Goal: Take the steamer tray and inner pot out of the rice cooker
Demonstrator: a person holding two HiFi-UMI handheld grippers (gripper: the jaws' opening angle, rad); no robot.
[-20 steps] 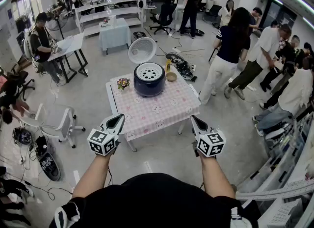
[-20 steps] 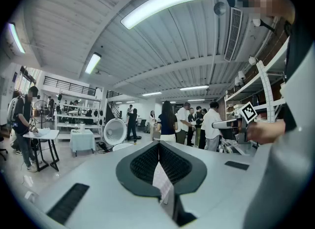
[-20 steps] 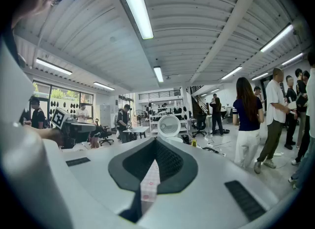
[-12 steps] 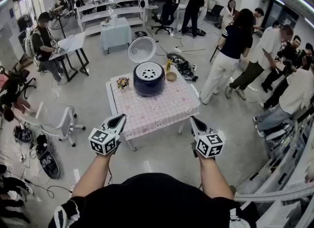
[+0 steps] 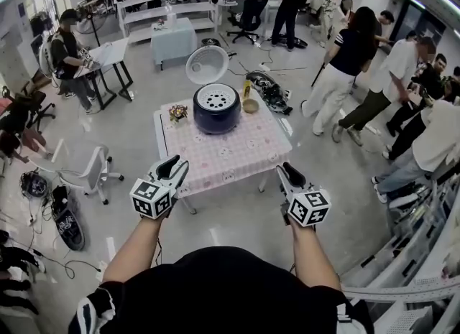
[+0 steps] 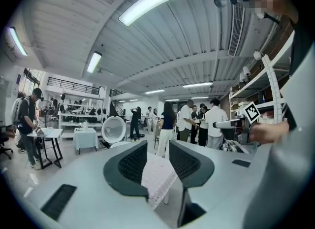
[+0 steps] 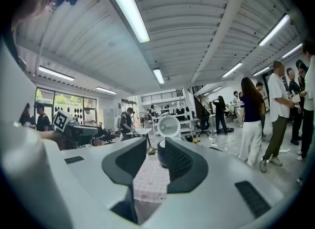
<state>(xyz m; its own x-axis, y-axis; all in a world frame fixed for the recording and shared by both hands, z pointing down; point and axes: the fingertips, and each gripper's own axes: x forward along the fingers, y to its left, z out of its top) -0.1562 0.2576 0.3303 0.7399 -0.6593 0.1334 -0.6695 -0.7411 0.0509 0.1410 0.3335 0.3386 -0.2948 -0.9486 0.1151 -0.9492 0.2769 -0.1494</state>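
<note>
Zero steps done — steamer tray (image 5: 215, 99) sits in the open rice cooker (image 5: 216, 118) on the far side of the table (image 5: 241, 159), inner pot presumably beneath it, unseen, while my left gripper (image 5: 175, 166) and right gripper (image 5: 286, 173) hang part-spread, empty, well short of it — both removals left.

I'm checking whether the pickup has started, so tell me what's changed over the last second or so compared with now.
Hardly anything. The head view has shifted slightly and the bystanders on the right have shuffled. Nothing was taken hold of: the left gripper and right gripper still hover short of the table, open and empty. The rice cooker stays put, lid up, steamer tray still inside.
</note>
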